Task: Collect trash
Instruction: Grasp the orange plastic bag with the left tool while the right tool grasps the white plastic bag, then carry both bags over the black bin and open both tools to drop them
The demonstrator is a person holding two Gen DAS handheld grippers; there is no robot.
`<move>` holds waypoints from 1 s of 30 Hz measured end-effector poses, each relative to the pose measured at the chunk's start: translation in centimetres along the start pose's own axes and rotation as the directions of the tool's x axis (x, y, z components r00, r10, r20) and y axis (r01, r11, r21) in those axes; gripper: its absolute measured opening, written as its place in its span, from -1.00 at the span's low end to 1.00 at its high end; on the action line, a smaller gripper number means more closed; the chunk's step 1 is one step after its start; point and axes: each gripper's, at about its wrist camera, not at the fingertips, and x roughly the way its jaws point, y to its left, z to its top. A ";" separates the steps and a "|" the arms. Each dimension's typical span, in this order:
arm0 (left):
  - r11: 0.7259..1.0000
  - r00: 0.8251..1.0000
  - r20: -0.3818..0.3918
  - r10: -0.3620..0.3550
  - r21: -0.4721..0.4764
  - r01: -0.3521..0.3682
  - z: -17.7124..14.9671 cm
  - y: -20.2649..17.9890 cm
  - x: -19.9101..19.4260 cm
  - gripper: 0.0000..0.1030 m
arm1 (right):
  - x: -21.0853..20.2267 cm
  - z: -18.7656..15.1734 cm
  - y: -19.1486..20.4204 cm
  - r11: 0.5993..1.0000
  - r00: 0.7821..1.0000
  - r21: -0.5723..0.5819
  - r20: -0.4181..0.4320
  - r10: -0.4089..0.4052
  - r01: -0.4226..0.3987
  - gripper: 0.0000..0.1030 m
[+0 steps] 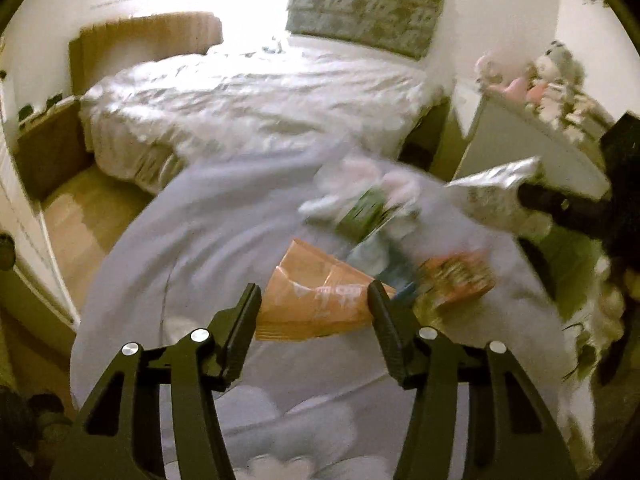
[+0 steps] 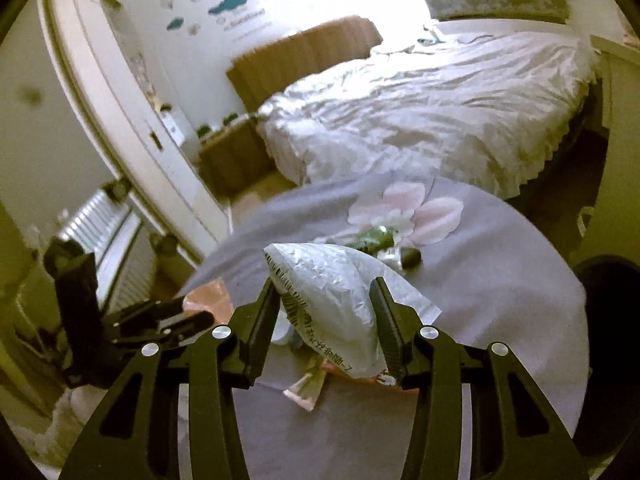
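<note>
Wrappers [image 1: 452,276] blurred beyond both loaded grippers.

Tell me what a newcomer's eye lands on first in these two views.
First the crinkled silver bag clamped in the right gripper, lifted above the grey blanket. Next the orange packet caught between the fingers of the left gripper, low in the left view. Behind both lies the white bed under a glaring window.

Beyond the lilac blanket [image 2: 500,280] you see a white rumpled bed [image 1: 256,96], cloud wall stickers [image 2: 228,2] and soft toys [image 1: 552,76].
</note>
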 end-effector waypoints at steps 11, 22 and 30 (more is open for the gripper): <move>0.977 0.980 0.111 -0.166 0.152 0.148 5.6 -11.5 -1.0 0.05 | -7.7 -0.4 -5.2 0.987 0.984 0.148 0.158 -0.082 0.058 -0.08; 0.915 0.947 0.067 -0.313 0.288 0.282 7.3 -22.1 3.2 0.05 | -14.2 -3.1 -14.2 0.926 0.945 0.349 0.227 -0.234 0.145 -0.08; 0.878 0.929 0.007 -0.369 0.332 0.346 7.0 -27.1 6.4 0.05 | -16.1 -5.8 -19.2 0.871 0.925 0.455 0.219 -0.310 0.184 -0.08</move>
